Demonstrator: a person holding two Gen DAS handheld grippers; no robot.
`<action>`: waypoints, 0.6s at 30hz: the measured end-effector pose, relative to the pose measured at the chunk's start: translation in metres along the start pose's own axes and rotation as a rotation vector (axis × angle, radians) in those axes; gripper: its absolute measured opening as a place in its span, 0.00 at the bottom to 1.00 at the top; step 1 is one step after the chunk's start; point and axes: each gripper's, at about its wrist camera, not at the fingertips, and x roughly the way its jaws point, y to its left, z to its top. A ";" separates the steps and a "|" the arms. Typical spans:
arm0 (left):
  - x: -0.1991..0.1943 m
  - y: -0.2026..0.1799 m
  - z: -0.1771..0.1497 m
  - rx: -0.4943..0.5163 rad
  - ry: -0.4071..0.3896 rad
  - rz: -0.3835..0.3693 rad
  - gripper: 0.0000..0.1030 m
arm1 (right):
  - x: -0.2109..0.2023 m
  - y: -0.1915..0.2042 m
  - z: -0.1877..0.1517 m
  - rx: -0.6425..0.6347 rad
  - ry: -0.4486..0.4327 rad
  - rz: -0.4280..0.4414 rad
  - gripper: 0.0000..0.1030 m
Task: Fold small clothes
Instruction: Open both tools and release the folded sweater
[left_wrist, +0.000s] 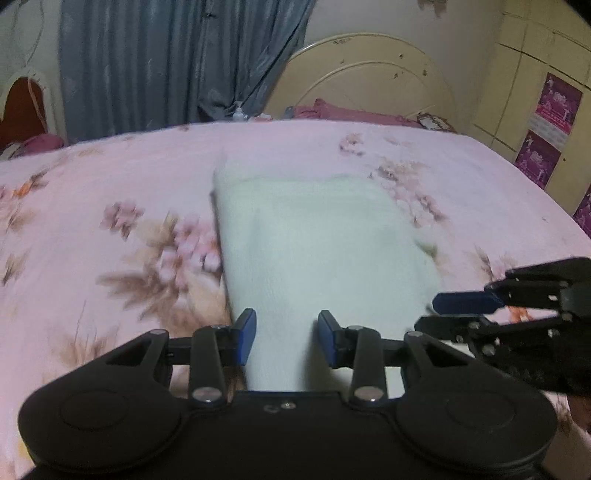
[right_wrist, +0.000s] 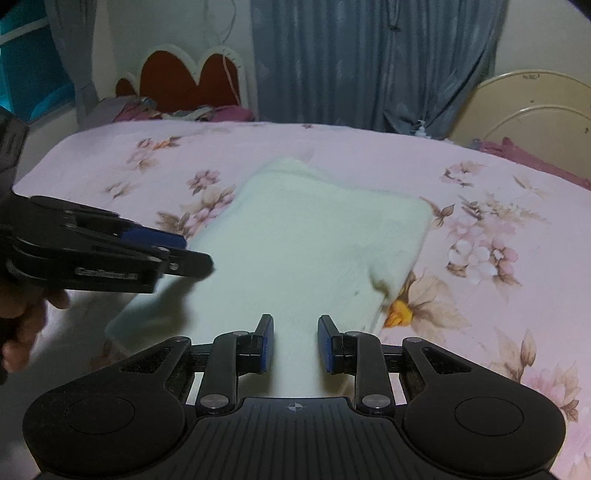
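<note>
A white folded garment (left_wrist: 314, 236) lies flat on the pink flowered bedsheet (left_wrist: 110, 177), with a lower layer showing along its far edge. My left gripper (left_wrist: 287, 338) hovers over its near edge, blue pads apart, white cloth showing in the gap. In the right wrist view the garment (right_wrist: 295, 240) fills the middle, and my right gripper (right_wrist: 295, 343) stands over its near edge with its pads also apart. The left gripper (right_wrist: 197, 251) hangs above the garment's left edge and casts a shadow on it. The right gripper (left_wrist: 428, 314) reaches in near the garment's right near corner. Neither lifts the cloth.
A cream headboard (left_wrist: 369, 74) and magenta bedding (left_wrist: 351, 112) stand beyond the bed. Blue curtains (right_wrist: 369, 55) hang behind it, and a red heart-shaped headboard (right_wrist: 192, 81) stands at the back left. A wardrobe with purple posters (left_wrist: 557, 103) is on the right. A hand (right_wrist: 22, 332) holds the left gripper.
</note>
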 end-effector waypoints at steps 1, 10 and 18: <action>-0.002 0.001 -0.007 -0.012 0.012 0.003 0.34 | 0.001 0.000 -0.004 -0.006 0.012 0.002 0.26; -0.013 -0.001 -0.036 -0.052 0.075 0.034 0.40 | 0.002 -0.022 -0.027 -0.013 0.072 -0.095 0.26; -0.016 -0.007 -0.025 -0.033 0.046 0.089 0.64 | -0.008 -0.028 -0.021 0.035 0.047 -0.084 0.26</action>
